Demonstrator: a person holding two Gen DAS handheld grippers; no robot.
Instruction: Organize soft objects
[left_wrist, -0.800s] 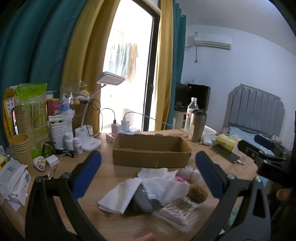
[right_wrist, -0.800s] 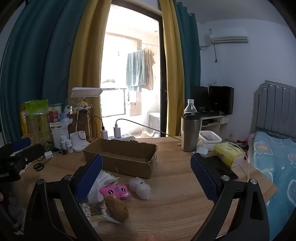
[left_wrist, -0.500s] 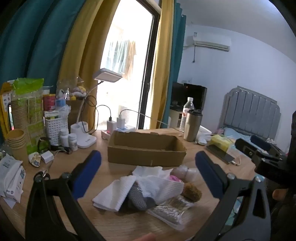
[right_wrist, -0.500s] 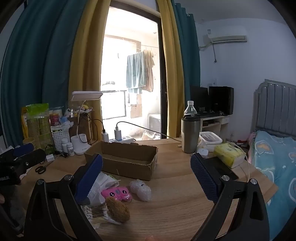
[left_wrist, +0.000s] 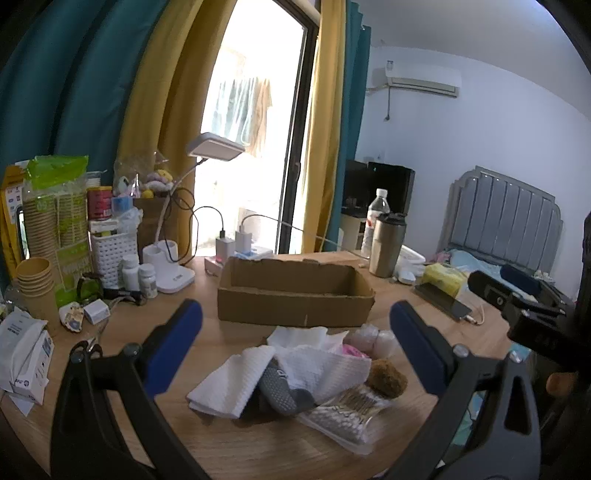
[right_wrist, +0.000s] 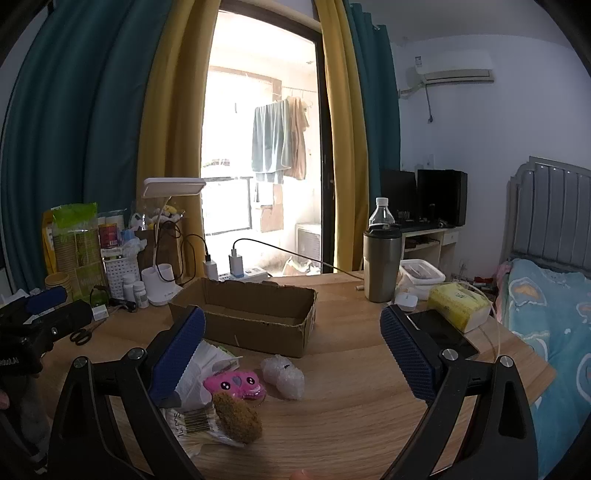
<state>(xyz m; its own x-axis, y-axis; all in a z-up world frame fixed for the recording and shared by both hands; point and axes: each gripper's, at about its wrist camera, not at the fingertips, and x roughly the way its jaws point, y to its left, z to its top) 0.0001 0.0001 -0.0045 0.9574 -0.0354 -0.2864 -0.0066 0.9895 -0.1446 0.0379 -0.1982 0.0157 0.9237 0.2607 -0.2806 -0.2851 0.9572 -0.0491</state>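
Observation:
A pile of soft things lies on the wooden table in front of an open cardboard box (left_wrist: 295, 295) (right_wrist: 247, 314): white cloths (left_wrist: 236, 380), a grey sock (left_wrist: 280, 387), a brown fuzzy ball (left_wrist: 386, 378) (right_wrist: 236, 417), a pink plush (right_wrist: 236, 384), a bubble-wrap wad (right_wrist: 282, 376) and a clear packet of cotton swabs (left_wrist: 347, 413). My left gripper (left_wrist: 295, 343) is open and empty, above the pile. My right gripper (right_wrist: 291, 354) is open and empty, to the right of the pile; it also shows at the right of the left wrist view (left_wrist: 517, 295).
A steel tumbler (right_wrist: 382, 266), a water bottle, a yellow tissue pack (right_wrist: 458, 306) and a phone (right_wrist: 439, 336) stand at the right. A desk lamp (left_wrist: 166, 258), pill bottles, paper cups (left_wrist: 35, 284), scissors (right_wrist: 83, 334) and chargers crowd the left and back. A bed is beyond the table's right edge.
Both grippers have drawn back and up a little, so the box and pile sit slightly farther off. Both stay open.

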